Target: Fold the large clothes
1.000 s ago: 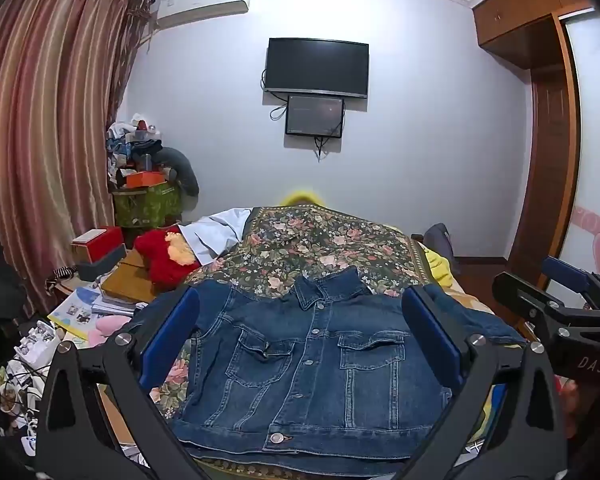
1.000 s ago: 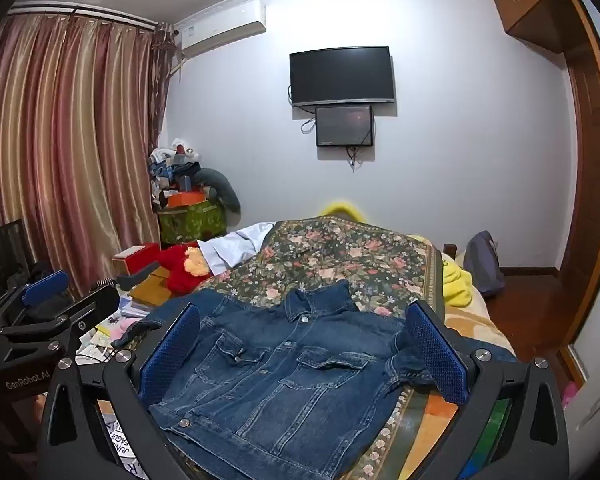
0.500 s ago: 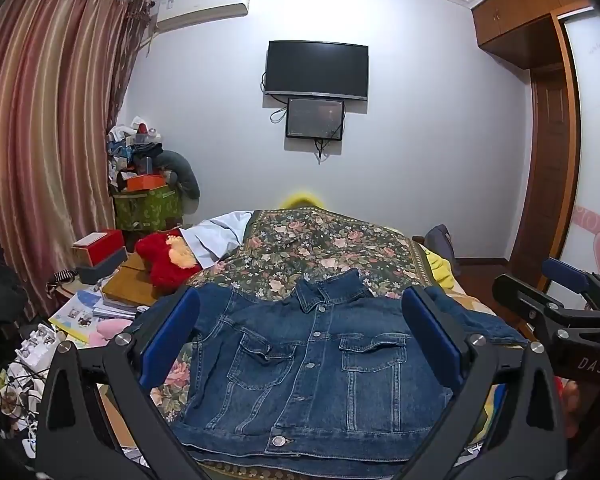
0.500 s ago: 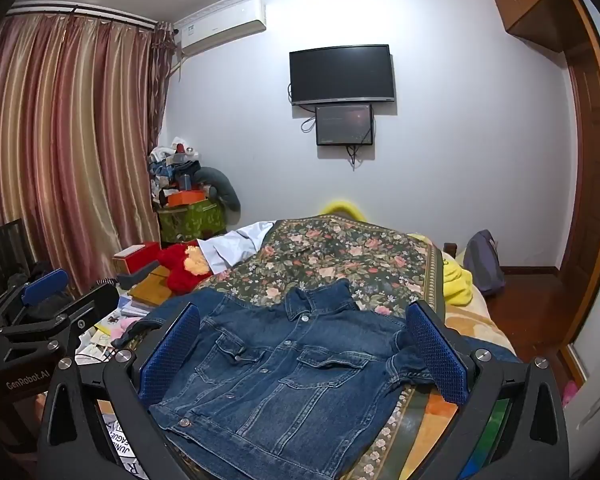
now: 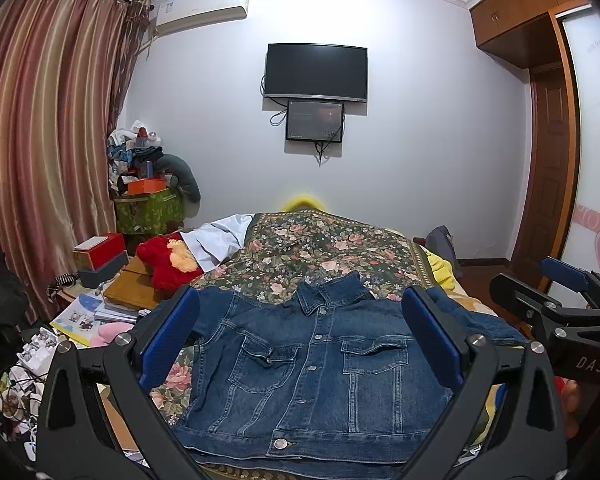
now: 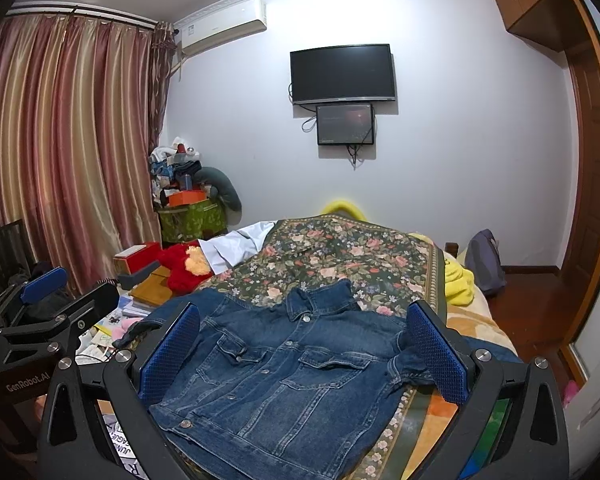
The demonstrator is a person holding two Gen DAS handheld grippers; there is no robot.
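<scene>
A blue denim jacket [image 5: 312,372] lies front up and buttoned on the near end of a bed, collar pointing away from me; the same denim jacket [image 6: 284,376] shows in the right wrist view, with one sleeve trailing right and one left. My left gripper [image 5: 300,340] hovers above it, wide open, nothing between its blue pads. My right gripper [image 6: 304,348] also hangs open over the jacket, holding nothing. Each gripper shows at the edge of the other's view: the right gripper [image 5: 560,312] at far right, the left gripper [image 6: 40,320] at far left.
A floral bedspread [image 5: 324,252] covers the bed. A red plush toy [image 5: 168,260], boxes and books crowd the left side, with cluttered floor below [image 5: 28,360]. A yellow cloth [image 6: 456,280] and a grey bag [image 6: 486,260] sit right of the bed. A TV [image 5: 316,72] hangs on the far wall.
Both views have drifted very slightly; the jacket sits a touch lower in frame. Both grippers stay open and the jacket has not moved.
</scene>
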